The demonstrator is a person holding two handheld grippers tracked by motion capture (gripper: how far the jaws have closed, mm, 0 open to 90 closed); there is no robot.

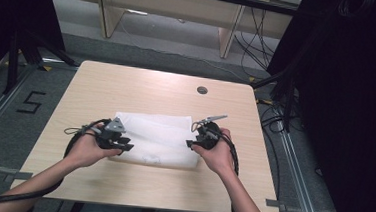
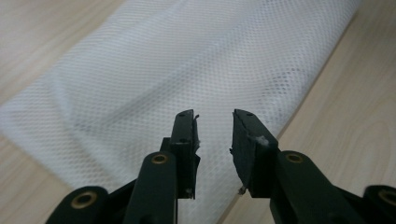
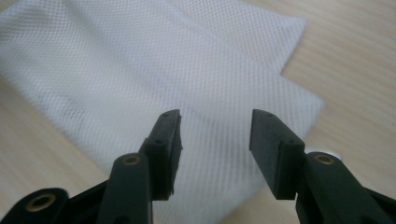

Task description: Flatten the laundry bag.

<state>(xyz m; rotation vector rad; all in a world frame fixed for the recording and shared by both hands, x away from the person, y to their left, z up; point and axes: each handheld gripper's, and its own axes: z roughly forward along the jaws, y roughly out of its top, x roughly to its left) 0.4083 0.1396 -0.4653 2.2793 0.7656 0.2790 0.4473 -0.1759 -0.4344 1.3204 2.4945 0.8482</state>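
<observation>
White mesh laundry bag (image 1: 156,138) flat at centre of wooden table (image 1: 142,90). Left gripper (image 1: 123,144) and right gripper (image 1: 191,143) at opposite ends, jaws apart, empty.

Left tool (image 1: 125,146) and right tool (image 1: 191,143) both gape, facing inward.

A pale wooden square table (image 1: 127,89) stood on the grey floor (image 1: 155,38), with a small round dark grommet (image 1: 202,90) near its far edge. Behind it stood light wooden furniture legs (image 1: 229,33), black cables (image 1: 253,38) trailed at the right, and a black "5" marking (image 1: 30,102) lay to the left.
</observation>
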